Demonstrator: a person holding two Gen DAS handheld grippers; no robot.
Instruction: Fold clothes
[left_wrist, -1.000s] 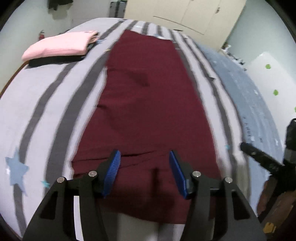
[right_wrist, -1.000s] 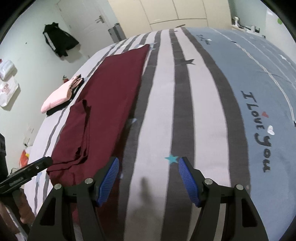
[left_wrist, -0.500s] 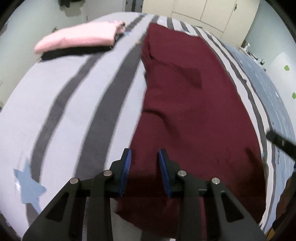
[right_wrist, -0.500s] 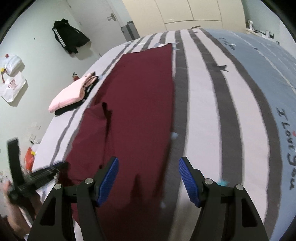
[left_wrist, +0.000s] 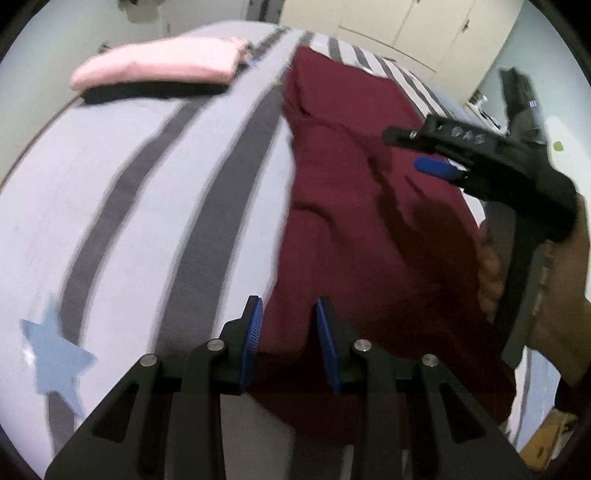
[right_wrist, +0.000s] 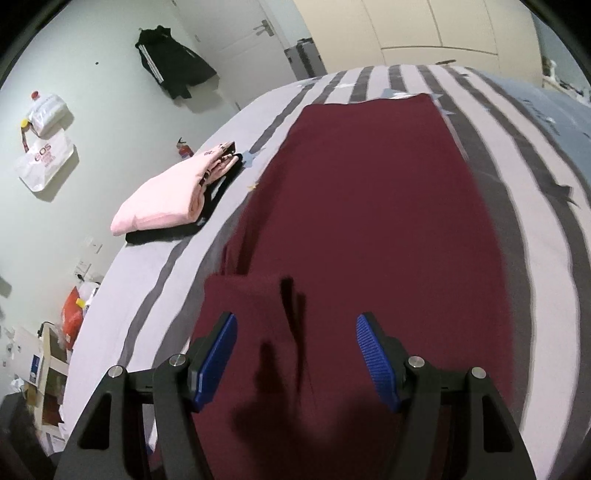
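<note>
A long maroon garment (left_wrist: 351, 184) lies lengthwise on the striped bed (left_wrist: 129, 184). My left gripper (left_wrist: 290, 328) hovers at the garment's near left edge. Its jaws stand narrow but apart, and the cloth shows in the gap between the blue pads without being pinched. In the right wrist view the maroon garment (right_wrist: 369, 203) fills the middle, with a folded flap at its near left. Over its near end my right gripper (right_wrist: 297, 350) is wide open and holds nothing. In the left wrist view the right gripper (left_wrist: 406, 149) shows at the right, held by a hand.
A folded pink garment (right_wrist: 162, 203) rests on a folded black one (left_wrist: 147, 92) at the bed's left edge. Beyond the bed are a cream wardrobe (right_wrist: 424, 29), a door and a dark jacket (right_wrist: 170, 62) on the wall. Bags and clutter stand left of the bed.
My left gripper slid left to the garment's near left edge and its jaws narrowed. My right gripper swung left from the bare striped sheet to above the maroon garment.
</note>
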